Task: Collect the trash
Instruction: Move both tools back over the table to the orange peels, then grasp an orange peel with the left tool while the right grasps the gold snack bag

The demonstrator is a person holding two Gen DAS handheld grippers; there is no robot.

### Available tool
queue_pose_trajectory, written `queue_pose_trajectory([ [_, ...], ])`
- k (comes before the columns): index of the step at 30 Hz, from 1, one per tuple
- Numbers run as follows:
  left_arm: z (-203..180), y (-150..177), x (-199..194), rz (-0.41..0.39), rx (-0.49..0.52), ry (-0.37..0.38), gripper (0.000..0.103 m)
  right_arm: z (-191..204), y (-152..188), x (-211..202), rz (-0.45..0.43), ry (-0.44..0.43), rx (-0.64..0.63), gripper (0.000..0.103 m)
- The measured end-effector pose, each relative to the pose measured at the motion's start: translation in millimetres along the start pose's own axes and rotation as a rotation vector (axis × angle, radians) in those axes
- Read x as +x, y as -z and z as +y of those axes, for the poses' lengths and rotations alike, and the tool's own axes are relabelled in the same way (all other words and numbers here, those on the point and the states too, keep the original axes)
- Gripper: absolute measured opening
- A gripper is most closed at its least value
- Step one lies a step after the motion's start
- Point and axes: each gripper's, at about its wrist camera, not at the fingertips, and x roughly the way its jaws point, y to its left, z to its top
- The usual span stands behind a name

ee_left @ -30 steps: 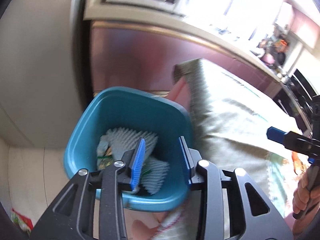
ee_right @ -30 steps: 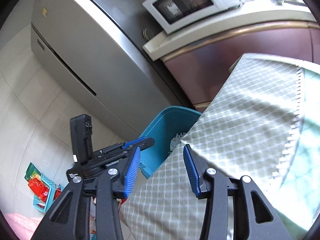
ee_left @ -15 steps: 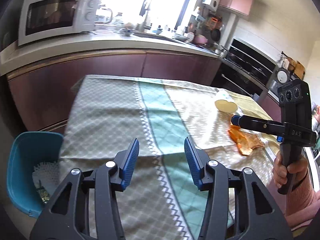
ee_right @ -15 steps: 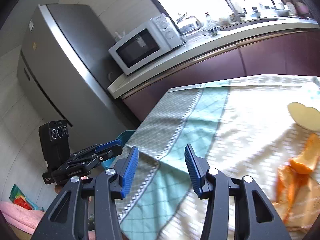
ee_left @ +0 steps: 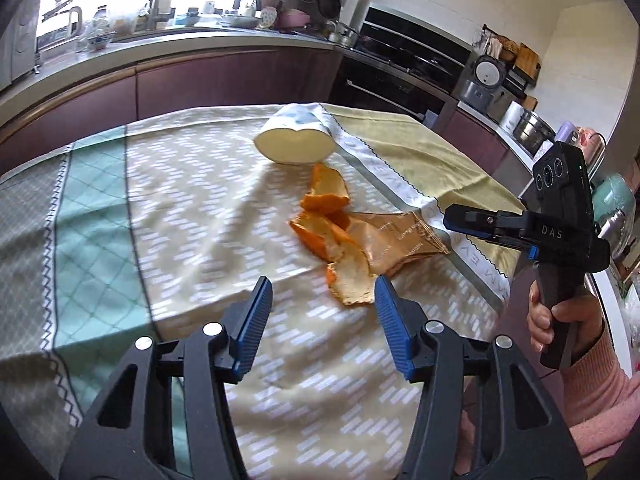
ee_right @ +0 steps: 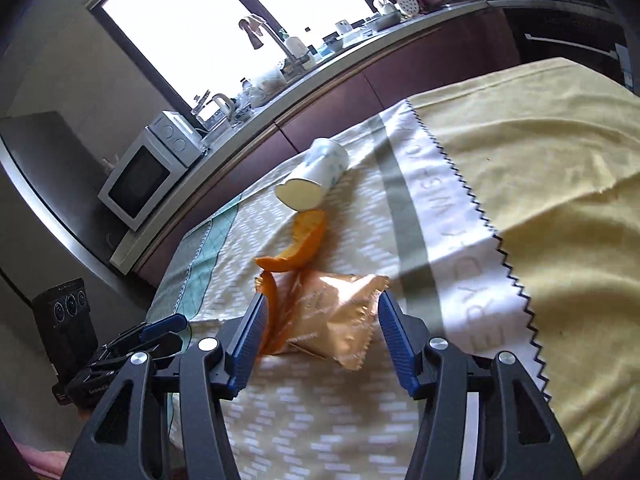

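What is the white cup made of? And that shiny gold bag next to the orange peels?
The cup looks like paper: matte white, thin wall, mouth squashed out of round. It might be coated; I cannot tell. The bag looks like thin plastic film or foil: glossy gold, crinkled, with a crimped, toothed edge. The peels are real fruit rind, orange outside and pale inside.

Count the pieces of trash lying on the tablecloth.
3, as far as shows: a crushed paper cup farthest along, orange peel in the middle, and a golden wrapper partly beneath the peel. The peel lies in several strips; more may hide under the wrapper.
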Motion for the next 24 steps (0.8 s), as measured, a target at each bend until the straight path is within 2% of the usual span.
queue_pose_trajectory([
  [5, -6.5, -6.7, 44.6, 0.098, -0.043, 0.031, 0.055, -14.2, 11.7, 4.6, 0.02, -0.014, 0.039, 0.062],
  [10, -8.2, -9.0, 66.9, 0.135, -0.07, 0.029, 0.053, -15.6, 15.1, 14.6, 0.031, -0.045, 0.049, 0.062],
  [12, -11.2, -10.4, 70.3, 0.139, -0.067, 0.042, 0.039, -12.1, 15.8, 18.8, 0.038, -0.054, 0.043, 0.061],
  [13, -12.7, -10.7, 71.6, 0.144, -0.068, 0.05, 0.036, -11.2, 16.3, 20.5, 0.038, -0.059, 0.043, 0.061],
  [15, -15.3, -11.1, 73.9, 0.149, -0.062, 0.057, 0.024, -10.7, 16.5, 22.9, 0.042, -0.069, 0.045, 0.055],
  [16, -15.7, -11.0, 72.4, 0.144, -0.057, 0.048, 0.023, -10.3, 16.7, 23.4, 0.042, -0.073, 0.047, 0.05],
  [17, -15.0, -11.2, 72.1, 0.143, -0.059, 0.045, 0.017, -10.4, 16.9, 23.9, 0.044, -0.079, 0.049, 0.046],
  [24, -5.0, -9.6, 62.6, 0.124, -0.101, 0.065, 0.009, -14.5, 19.8, 20.1, 0.043, -0.101, 0.059, 0.018],
])
